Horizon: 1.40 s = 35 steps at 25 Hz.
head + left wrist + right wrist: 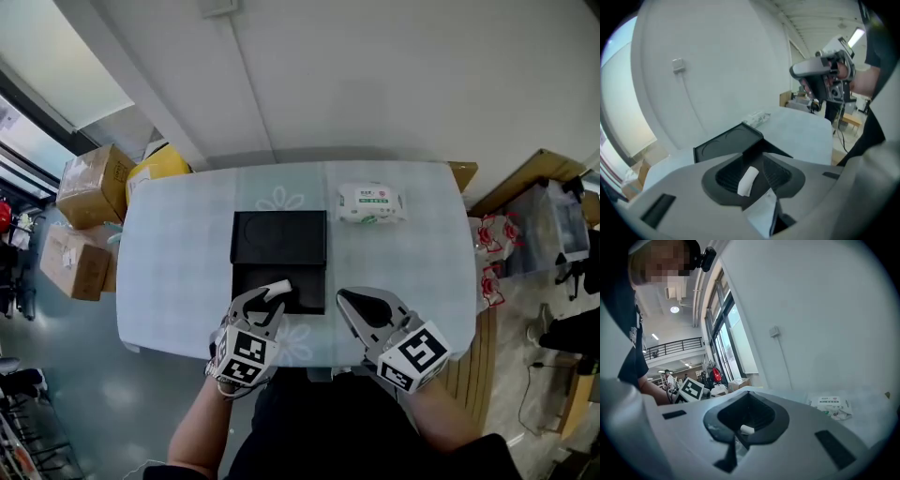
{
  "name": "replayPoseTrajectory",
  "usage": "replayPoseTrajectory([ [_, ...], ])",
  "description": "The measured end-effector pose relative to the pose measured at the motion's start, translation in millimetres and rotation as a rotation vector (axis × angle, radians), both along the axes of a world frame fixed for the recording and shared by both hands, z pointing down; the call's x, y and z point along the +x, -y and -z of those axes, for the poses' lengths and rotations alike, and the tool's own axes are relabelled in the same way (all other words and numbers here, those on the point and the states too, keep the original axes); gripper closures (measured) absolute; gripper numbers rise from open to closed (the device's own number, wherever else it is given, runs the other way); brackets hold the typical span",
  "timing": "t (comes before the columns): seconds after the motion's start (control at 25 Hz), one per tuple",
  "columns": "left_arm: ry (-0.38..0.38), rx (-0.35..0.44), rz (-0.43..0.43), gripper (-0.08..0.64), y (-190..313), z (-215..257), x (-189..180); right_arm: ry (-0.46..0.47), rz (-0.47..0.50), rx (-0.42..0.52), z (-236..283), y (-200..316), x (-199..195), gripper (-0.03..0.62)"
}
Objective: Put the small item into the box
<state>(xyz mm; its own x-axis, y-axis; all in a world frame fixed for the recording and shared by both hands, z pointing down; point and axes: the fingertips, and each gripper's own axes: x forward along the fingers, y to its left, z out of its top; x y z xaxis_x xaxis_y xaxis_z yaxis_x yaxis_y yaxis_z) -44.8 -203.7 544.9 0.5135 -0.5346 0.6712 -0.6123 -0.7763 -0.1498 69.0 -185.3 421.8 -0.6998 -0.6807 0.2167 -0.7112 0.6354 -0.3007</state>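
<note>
1. Fingers (pixel 251 300) of the left gripper (pixel 277 291), in the head view, pinch the small item (pixel 278 287), a little white roll. It is over the near half of the open black box (pixel 300 239), which lies on the counter (pixel 178 262).
2. In the same view, the right gripper (pixel 343 296) is just beside the box, on its right side. Its fingers are pressed together. A wipes pack (pixel 372 203) lies farther back on the counter, near the far half of the box.
3. In the left gripper view, the 2 ribbed fingers (pixel 726 176) hold the small item (pixel 748 181) between them. The box (pixel 726 143) is just ahead. The wipes pack (pixel 757 118) is behind it. The right gripper (pixel 799 71) shows at the upper right, held in a hand.
4. In the right gripper view, the fingers (pixel 759 413) meet at a point. A small white bit (pixel 747 429) shows there, and I cannot tell what it is. The wipes pack (pixel 832 406) lies off to the right.
</note>
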Motion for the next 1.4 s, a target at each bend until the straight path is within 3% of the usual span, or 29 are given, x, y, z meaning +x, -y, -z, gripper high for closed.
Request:
replayPoseTrajectory([
  [0.2,-0.278,0.095,0.133,0.511,-27.3,57.8,4.8,-0.011,0.075,0.050,17.7,-15.4,-0.5,0.583],
  [0.28,-0.338,0.124,0.178,0.546,-39.8,74.2,4.4,-0.016,0.107,0.068,23.9,-22.8,-1.1,0.583],
  [0.44,-0.409,0.171,0.225,0.551,-68.9,99.5,4.9,-0.021,0.155,0.093,32.2,-39.9,-5.2,0.583],
  [0.84,-0.498,0.208,0.281,0.551,-120.9,129.7,-19.5,-0.018,0.225,0.103,39.9,-77.7,-42.9,0.583],
  [1.08,-0.526,0.209,0.245,0.551,-153.2,140.6,-43.2,-0.027,0.223,0.095,39.0,-107.6,-83.1,0.583],
  [1.4,-0.565,0.212,0.148,0.551,-188.4,153.1,-74.4,-0.048,0.148,0.084,40.4,-154.7,-121.1,0.583],
])
